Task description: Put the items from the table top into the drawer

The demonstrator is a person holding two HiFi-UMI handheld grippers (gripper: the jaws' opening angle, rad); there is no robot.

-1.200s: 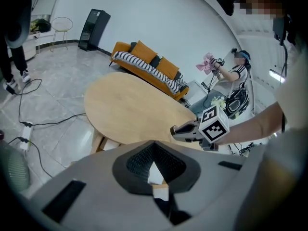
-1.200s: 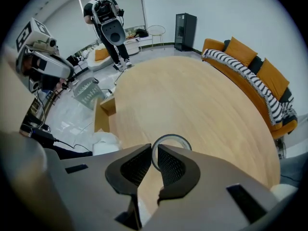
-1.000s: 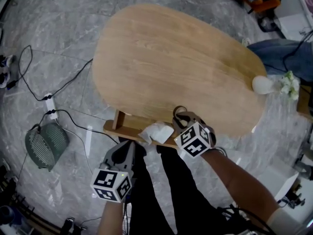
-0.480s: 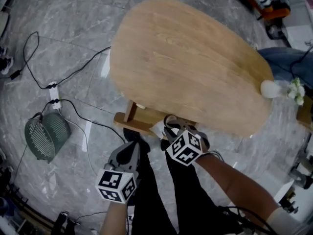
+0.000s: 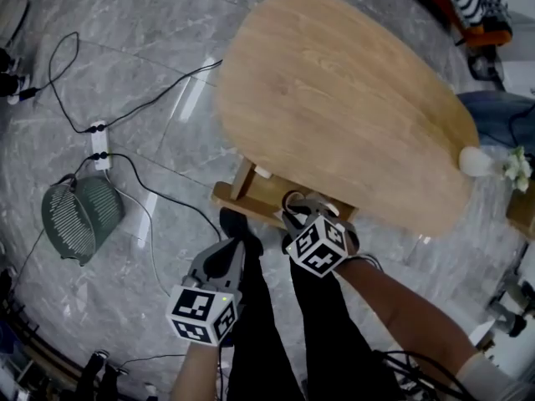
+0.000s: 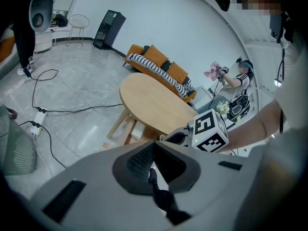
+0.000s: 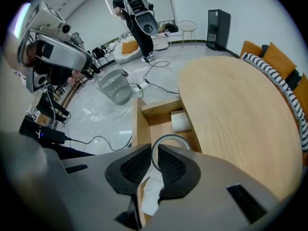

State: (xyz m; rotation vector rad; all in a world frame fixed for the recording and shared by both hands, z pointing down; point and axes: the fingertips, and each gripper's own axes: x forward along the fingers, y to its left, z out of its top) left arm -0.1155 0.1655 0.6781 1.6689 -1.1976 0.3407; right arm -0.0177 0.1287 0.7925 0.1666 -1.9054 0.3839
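Note:
The oval wooden table (image 5: 351,115) has a wooden drawer (image 5: 251,197) pulled out at its near edge. My right gripper (image 5: 297,211) hangs over the drawer, shut on a thin grey ring (image 7: 169,137) that stands upright between its pads. In the right gripper view, this gripper (image 7: 154,150) points steeply down into the drawer (image 7: 138,124), where a white block (image 7: 180,121) lies at the far end and a crumpled white tissue (image 7: 151,191) lies under the jaws. My left gripper (image 5: 230,249) is lower left, off the drawer, its pads (image 6: 139,159) together with nothing in them.
A grey-green slatted basket (image 5: 79,220) sits on the marble floor at the left, with a power strip (image 5: 99,144) and black cables. A white vase with flowers (image 5: 476,161) stands at the table's far right edge. The person's black-trousered legs (image 5: 267,332) are below the drawer.
The right gripper has carried the ring leftwards from the drawer's right end to over its middle, now covering the white tissue. The left gripper has shifted a little and stays shut.

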